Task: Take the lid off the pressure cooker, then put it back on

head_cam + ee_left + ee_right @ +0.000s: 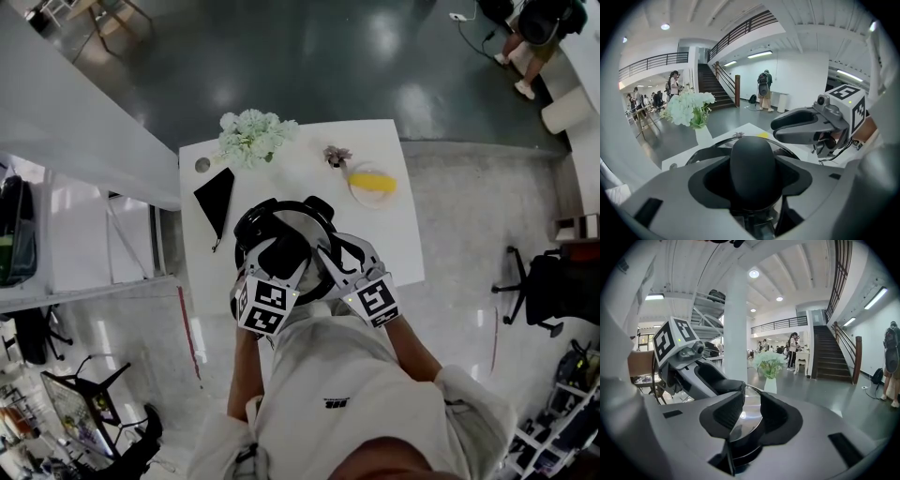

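Left tongs [277, 258] clamped on the black lid handle [752, 161], which fills the gap between the pads. Right tongs [749, 420] released, jaws apart, with shiny steel of the lid [751, 401] showing in the gap and nothing pinched. The pressure cooker [246, 225] sits at the near edge of the white surface [403, 244], right in front of me, and the lid looks seated on the pot, so I'd say removal is only starting. To do it well I should keep the left grip square on the handle, brace the pot side with the right tongs so it doesn't spin or slide, twist to unlock, then lift straight up. The near edge means a slip risk. Also on the surface, all well apart from the cooker: white flowers [251, 136] at the far side, a black pouch [216, 199], a yellow item on a plate [373, 183]. The room has a dark glossy floor, a staircase [829, 352], an office chair [544, 286], and people far off.
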Tool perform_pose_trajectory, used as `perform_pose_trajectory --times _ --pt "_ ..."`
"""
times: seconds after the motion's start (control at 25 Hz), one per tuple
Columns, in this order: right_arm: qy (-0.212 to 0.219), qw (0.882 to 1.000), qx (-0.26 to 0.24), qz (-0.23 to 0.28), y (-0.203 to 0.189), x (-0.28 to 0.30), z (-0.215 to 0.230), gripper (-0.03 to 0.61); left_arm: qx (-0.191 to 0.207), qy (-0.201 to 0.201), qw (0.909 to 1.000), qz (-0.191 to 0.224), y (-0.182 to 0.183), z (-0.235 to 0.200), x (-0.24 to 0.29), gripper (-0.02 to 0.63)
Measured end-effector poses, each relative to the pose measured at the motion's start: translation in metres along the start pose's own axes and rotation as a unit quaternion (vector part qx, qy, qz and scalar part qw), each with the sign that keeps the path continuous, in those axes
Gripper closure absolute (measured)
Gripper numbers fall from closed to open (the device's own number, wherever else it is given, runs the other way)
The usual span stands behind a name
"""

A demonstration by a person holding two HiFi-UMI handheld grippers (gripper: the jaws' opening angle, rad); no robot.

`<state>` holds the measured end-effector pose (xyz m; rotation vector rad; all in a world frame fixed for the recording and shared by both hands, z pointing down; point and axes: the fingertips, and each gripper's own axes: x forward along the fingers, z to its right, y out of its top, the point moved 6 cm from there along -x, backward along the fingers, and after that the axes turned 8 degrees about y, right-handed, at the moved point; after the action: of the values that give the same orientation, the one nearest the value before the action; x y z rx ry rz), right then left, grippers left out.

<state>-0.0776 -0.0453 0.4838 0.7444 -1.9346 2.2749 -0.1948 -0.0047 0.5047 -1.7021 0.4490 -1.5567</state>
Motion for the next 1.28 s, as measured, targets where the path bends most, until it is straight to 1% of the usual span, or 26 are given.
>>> perform_pose_trajectory --times 0.24,0.72,0.96,1.28 --pt "-0.002 1.0 0.002 0.002 -0.0002 -0.0025 -0.0005 0.471 0.0 -0.005 0.9999 -0.011 0.0004 0.0005 -0.0001 0.327" --pt "-0.005 1.0 0.0 0.001 -0.0013 -0.0044 -0.0003 0.471 0.009 -0.018 0.9998 -0.006 0.0006 -0.0013 0.0 0.327" --pt "-0.009 1.0 0.001 -0.001 -0.0033 -0.0049 0.0024 0.471 0.042 -0.052 0.9978 -0.003 0.0005 -0.0025 0.0016 0.327" --pt "-0.006 1.0 0.003 -0.005 -0.0036 0.0011 0.0029 0.471 0.065 -0.078 0.9948 0.0 0.0015 -0.0045 0.0026 0.327"
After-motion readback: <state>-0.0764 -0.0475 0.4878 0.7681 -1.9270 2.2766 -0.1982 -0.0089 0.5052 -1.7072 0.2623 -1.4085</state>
